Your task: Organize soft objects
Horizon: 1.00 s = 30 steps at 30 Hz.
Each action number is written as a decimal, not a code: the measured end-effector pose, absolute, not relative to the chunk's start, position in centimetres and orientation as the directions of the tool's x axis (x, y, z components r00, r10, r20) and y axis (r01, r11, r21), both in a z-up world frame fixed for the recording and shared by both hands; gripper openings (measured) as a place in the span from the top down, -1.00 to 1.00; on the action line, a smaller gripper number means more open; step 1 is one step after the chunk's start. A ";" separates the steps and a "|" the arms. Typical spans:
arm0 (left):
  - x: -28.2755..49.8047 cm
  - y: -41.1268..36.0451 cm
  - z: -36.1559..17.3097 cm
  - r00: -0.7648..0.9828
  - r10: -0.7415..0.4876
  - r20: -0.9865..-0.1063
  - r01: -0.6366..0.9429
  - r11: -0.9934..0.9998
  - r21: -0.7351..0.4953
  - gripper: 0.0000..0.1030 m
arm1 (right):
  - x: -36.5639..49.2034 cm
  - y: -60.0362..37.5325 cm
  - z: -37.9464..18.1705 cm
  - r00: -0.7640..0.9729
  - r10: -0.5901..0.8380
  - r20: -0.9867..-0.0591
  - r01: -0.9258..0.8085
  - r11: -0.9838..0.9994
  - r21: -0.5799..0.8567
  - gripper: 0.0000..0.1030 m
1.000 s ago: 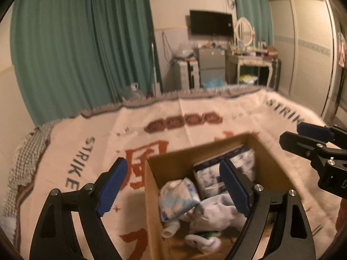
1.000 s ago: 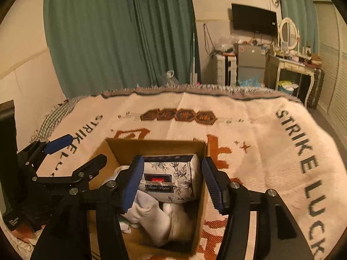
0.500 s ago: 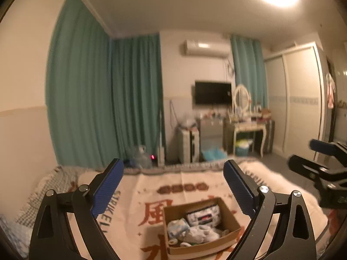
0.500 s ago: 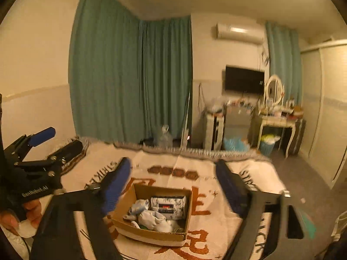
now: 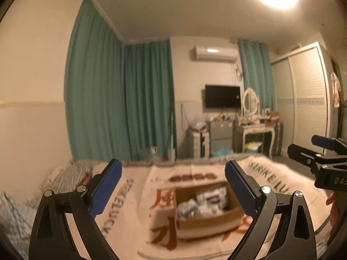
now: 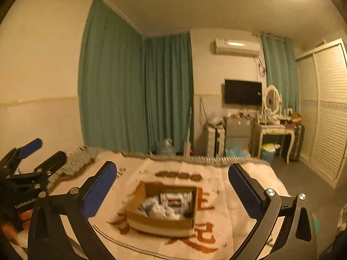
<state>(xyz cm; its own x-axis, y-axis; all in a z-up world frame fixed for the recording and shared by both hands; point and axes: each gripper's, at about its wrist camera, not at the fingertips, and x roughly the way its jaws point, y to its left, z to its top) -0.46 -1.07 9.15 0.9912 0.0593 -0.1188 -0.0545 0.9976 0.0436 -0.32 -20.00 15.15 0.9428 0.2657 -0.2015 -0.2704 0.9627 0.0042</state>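
A brown cardboard box (image 5: 195, 225) (image 6: 156, 222) sits on the bed's cream blanket (image 5: 138, 195) (image 6: 216, 186). Inside lie soft white and blue-patterned items (image 5: 203, 203) (image 6: 167, 205), among them a floral tissue pack and white socks. My left gripper (image 5: 173, 186) is open and empty, held high and well back from the box. My right gripper (image 6: 172, 188) is open and empty, also high above the bed. Each gripper shows at the edge of the other's view, the left in the right wrist view (image 6: 32, 158) and the right in the left wrist view (image 5: 312, 149).
Teal curtains (image 6: 134, 95) hang behind the bed. A TV (image 6: 243, 92), a dresser with mirror (image 6: 273, 127), a small fridge (image 6: 236, 132) and a wardrobe (image 6: 325, 108) stand at the far wall. A checked cloth (image 5: 65, 175) lies at the bed's left.
Both grippers have pulled up and back from just over the box to high above the bed. The box now looks small and far. Both stay open and empty.
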 end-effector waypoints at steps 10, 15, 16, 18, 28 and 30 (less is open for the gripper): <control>3.7 -0.9 2.5 0.959 0.096 -0.267 -0.080 0.994 0.067 -0.89 | 5.2 -20.0 4.6 0.914 0.211 -0.347 -0.222 0.975 0.009 -1.00; 3.9 -0.9 1.7 0.951 0.092 -0.294 -0.077 0.995 0.063 -0.89 | 5.6 -20.4 4.3 0.909 0.226 -0.352 -0.226 0.973 0.040 -1.00; 3.8 -1.0 1.7 0.952 0.090 -0.293 -0.074 0.995 0.064 -0.89 | 5.6 -20.5 4.3 0.910 0.222 -0.350 -0.223 0.974 0.037 -1.00; 3.7 -1.1 1.7 0.953 0.088 -0.290 -0.070 0.995 0.070 -0.89 | 5.7 -20.5 4.5 0.911 0.221 -0.348 -0.221 0.975 0.041 -1.00; 3.6 -1.3 1.5 0.954 0.072 -0.290 -0.054 0.996 0.072 -0.89 | 5.2 -20.6 4.6 0.915 0.213 -0.343 -0.209 0.977 0.050 -1.00; 3.6 -1.5 1.4 0.954 0.075 -0.290 -0.055 0.996 0.077 -0.89 | 5.2 -20.6 4.6 0.914 0.213 -0.346 -0.209 0.977 0.051 -1.00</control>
<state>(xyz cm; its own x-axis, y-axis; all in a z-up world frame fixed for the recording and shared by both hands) 3.61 -1.54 1.42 0.9542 0.0748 -0.2896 -0.0546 0.9955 0.0771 5.18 -20.59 4.62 0.9138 0.2134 -0.3455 -0.2088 0.9766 0.0510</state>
